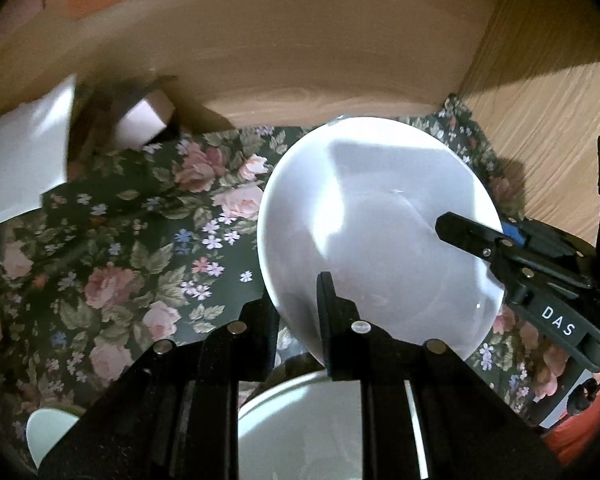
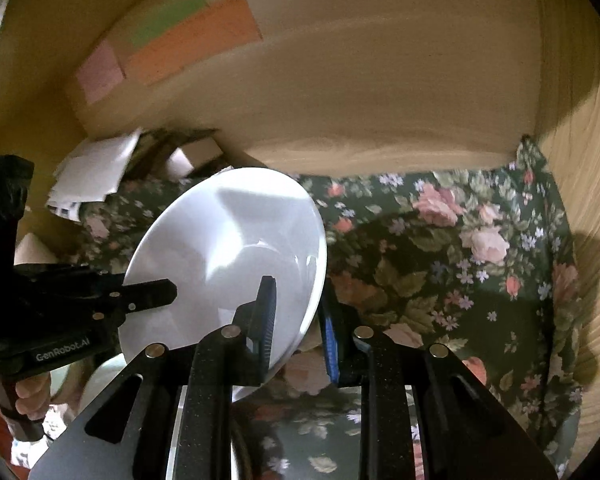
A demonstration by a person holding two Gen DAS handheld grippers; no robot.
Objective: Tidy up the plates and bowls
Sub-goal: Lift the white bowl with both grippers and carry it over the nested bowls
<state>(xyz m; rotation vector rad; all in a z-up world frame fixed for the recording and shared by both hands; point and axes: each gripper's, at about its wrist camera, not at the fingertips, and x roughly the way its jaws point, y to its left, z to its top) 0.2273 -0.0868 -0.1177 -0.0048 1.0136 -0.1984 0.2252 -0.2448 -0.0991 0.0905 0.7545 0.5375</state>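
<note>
A white plate [image 1: 376, 232] is held tilted above the floral cloth [image 1: 140, 240], gripped on two sides. My left gripper [image 1: 296, 312] is shut on its near rim, one finger above and one below the plate. My right gripper [image 2: 296, 320] is shut on the plate's [image 2: 228, 256] opposite rim, and it enters the left wrist view from the right [image 1: 472, 236]. The left gripper shows at the left of the right wrist view [image 2: 148, 294]. A white bowl [image 1: 312, 428] sits below the plate, under my left gripper.
Wooden cabinet walls stand at the back [image 1: 300, 60] and right [image 1: 560, 120]. White papers and a small box [image 1: 148, 120] lie at the back left. Another pale dish edge [image 1: 48, 432] is at the lower left. The cloth's right half [image 2: 460, 260] is bare.
</note>
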